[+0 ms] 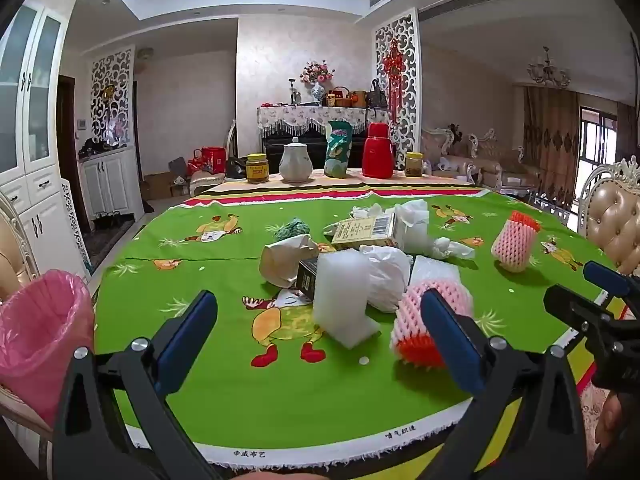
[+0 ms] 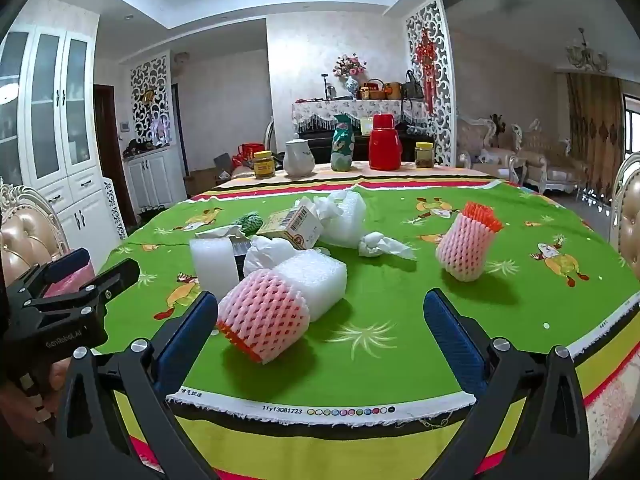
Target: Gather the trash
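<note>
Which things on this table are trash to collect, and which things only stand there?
Trash job: near foam net, far foam net, white foam block, carton, crumpled tissue, pink-lined bin.

Bystanders: teapot, red thermos, two jars.

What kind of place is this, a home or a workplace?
Most likely a home, a dining room open to a living room. A dining table with a green cartoon tablecloth holds a white teapot and a red thermos; ornate sofas stand behind, and a chandelier hangs above.

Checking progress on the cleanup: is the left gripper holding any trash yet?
No: the left gripper is open and empty above the tablecloth, short of the foam block.
</note>
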Demonstrator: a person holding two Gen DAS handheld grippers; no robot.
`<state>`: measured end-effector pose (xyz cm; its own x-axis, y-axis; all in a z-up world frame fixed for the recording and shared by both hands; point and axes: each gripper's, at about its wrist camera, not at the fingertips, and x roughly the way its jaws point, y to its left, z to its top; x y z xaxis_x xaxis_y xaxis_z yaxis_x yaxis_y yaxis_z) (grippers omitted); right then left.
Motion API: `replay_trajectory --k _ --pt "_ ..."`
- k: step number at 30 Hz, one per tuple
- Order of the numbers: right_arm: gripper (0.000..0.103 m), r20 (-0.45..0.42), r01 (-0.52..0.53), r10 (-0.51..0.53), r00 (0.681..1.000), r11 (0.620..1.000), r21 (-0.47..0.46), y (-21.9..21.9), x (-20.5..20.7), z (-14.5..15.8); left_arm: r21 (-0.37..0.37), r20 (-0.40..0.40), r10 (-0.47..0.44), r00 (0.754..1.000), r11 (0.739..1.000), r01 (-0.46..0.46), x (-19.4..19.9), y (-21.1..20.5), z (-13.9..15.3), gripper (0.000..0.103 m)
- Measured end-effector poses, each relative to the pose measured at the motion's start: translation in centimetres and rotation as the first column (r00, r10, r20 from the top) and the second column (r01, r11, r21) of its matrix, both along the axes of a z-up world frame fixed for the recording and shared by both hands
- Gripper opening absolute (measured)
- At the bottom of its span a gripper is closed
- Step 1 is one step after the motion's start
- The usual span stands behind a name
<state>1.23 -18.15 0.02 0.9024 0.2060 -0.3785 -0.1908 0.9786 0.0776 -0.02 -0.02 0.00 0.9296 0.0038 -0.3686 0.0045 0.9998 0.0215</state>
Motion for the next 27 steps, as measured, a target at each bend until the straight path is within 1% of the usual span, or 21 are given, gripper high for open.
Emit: replay_trajectory --k 1,5,9,12,15,27 --pt "0.096 0.000 0.001 -0.001 1.000 1.000 0.000 0.0 0.0 0.0 -0.006 -0.010 0.001 1.000 1.000 -0.001 0.1 0.0 0.0 0.099" --pt "0.096 0.001 0.007 -0.007 1.000 1.000 0.004 -0.1 -0.1 -0.1 0.004 -0.013 0.002 1.000 1.000 -0.002 0.2 -0.2 0.0 0.099" --pt "0.096 -0.001 -0.001 0.001 1.000 1.000 0.010 0.2 -0.1 0.3 -0.001 -0.008 -0.002 1.000 1.000 0.002 0.2 0.0 -0.1 0.099" --pt "0.096 0.000 -0.007 0.007 1.000 1.000 0.008 0.4 -0.3 0.4 -0.003 -0.018 -0.001 1.000 1.000 0.001 0.3 0.1 -0.2 0.099" --pt "0.096 0.005 -0.011 0.011 1.000 1.000 0.010 0.6 -0.3 0.4 -0.007 -0.004 0.002 1.000 1.000 -0.002 -0.3 0.3 -0.5 0.099" --pt "0.096 0.001 -0.024 0.024 1.000 0.999 0.022 0.4 -0.6 0.2 0.000 0.000 -0.005 1.000 1.000 0.005 -0.7 0.1 -0.2 0.099"
